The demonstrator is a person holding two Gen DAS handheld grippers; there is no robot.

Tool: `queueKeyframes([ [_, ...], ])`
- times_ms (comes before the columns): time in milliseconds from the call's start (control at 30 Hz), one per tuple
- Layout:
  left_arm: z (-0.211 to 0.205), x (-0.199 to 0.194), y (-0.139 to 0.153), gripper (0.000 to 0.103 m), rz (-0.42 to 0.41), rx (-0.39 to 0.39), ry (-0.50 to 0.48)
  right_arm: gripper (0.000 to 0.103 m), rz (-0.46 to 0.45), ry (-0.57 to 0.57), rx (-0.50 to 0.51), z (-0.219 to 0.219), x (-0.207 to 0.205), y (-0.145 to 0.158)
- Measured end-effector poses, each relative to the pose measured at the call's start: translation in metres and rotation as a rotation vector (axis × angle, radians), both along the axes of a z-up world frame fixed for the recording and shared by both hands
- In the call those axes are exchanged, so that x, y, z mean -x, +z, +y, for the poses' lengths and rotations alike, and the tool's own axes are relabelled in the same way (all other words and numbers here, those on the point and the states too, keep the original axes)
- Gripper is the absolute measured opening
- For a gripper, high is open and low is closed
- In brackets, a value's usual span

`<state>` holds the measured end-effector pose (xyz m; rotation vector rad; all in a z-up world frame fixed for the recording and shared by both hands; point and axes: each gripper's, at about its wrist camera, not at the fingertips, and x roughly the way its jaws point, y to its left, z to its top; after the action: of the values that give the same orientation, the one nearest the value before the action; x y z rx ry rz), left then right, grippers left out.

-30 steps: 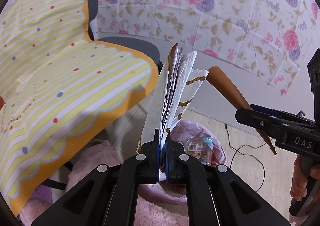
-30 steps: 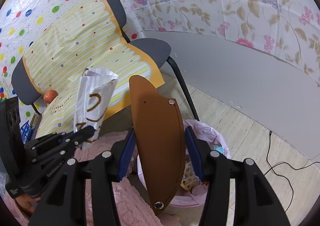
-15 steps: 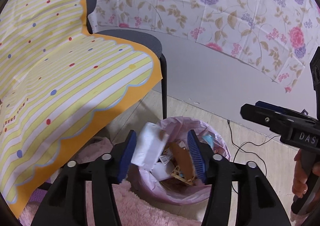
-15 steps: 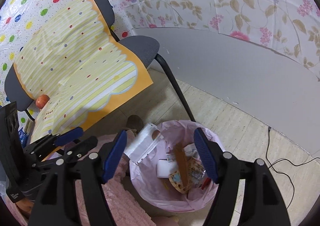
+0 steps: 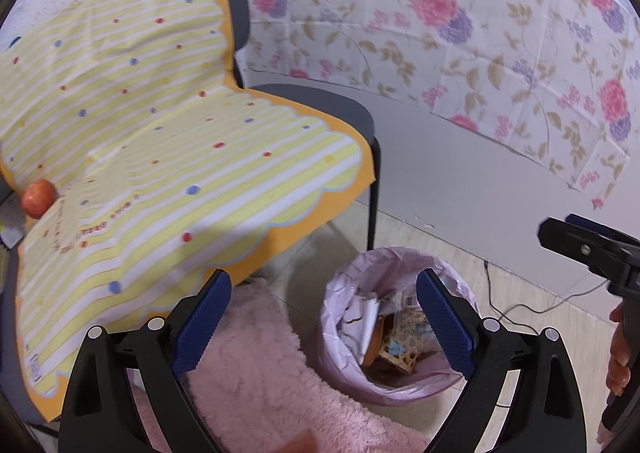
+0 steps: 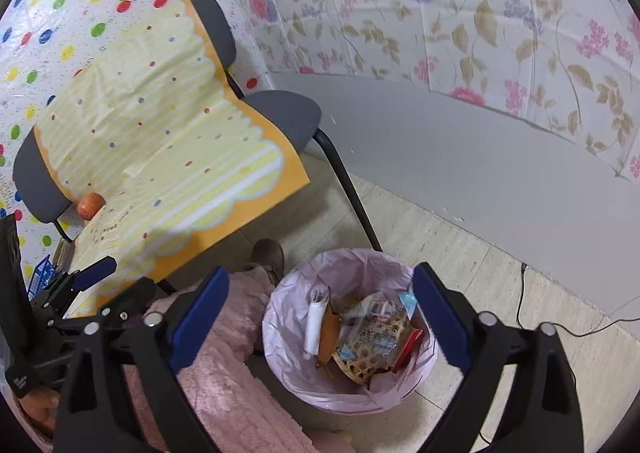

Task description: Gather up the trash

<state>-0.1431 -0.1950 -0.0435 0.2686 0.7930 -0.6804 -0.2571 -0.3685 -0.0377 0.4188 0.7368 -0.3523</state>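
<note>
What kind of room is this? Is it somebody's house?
Probably a room in a home, maybe set up for a party or play. Flowery sheeting covers the wall, a grey chair wears a yellow striped cloth, and a fluffy pink rug lies beside a small bin with a pink liner.

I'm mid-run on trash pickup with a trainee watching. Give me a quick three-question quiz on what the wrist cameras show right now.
1. True or false: the left tool has a piece of trash between its pads.
2. What lines the bin? A) a black bag B) a pink bag C) nothing
3. Fill in: the round orange-red fruit lies on the chair beside the ____ striped sheet.

Key
1. False: both the left tool and the right tool are opening with nothing between the pads; the white wrapper and brown piece lie in the bin.
2. B
3. yellow
</note>
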Motion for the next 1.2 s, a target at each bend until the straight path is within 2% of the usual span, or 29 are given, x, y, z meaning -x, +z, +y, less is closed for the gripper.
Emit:
queueKeyframes([
  [133, 0.013, 0.004, 0.01, 0.093, 0.011, 0.006, 0.024, 0.097, 0.007, 0.038, 0.035, 0.015, -0.001, 0.009],
  [267, 0.031, 0.003, 0.019, 0.095, 0.022, 0.02, 0.069, 0.097, 0.005, 0.094, 0.015, 0.026, -0.006, 0.017],
  [367, 0.052, 0.001, 0.028, 0.095, 0.015, 0.023, 0.119, 0.097, -0.013, 0.133, 0.063, 0.041, -0.017, 0.03],
  [567, 0.103, -0.005, 0.049, 0.095, -0.032, 0.018, 0.267, 0.097, -0.054, 0.277, 0.09, 0.085, -0.055, 0.053],
  [700, 0.138, -0.011, 0.059, 0.095, -0.069, -0.037, 0.408, 0.097, -0.056, 0.378, 0.15, 0.118, -0.08, 0.066],
  [767, 0.158, -0.013, 0.064, 0.095, -0.083, -0.036, 0.472, 0.097, -0.063, 0.413, 0.184, 0.134, -0.09, 0.073],
  [967, 0.197, -0.018, 0.068, 0.095, -0.055, -0.037, 0.579, 0.097, -0.074, 0.448, 0.248, 0.163, -0.11, 0.086],
  [1200, 0.23, -0.018, 0.076, 0.095, -0.065, -0.06, 0.671, 0.097, -0.052, 0.482, 0.244, 0.178, -0.123, 0.081],
])
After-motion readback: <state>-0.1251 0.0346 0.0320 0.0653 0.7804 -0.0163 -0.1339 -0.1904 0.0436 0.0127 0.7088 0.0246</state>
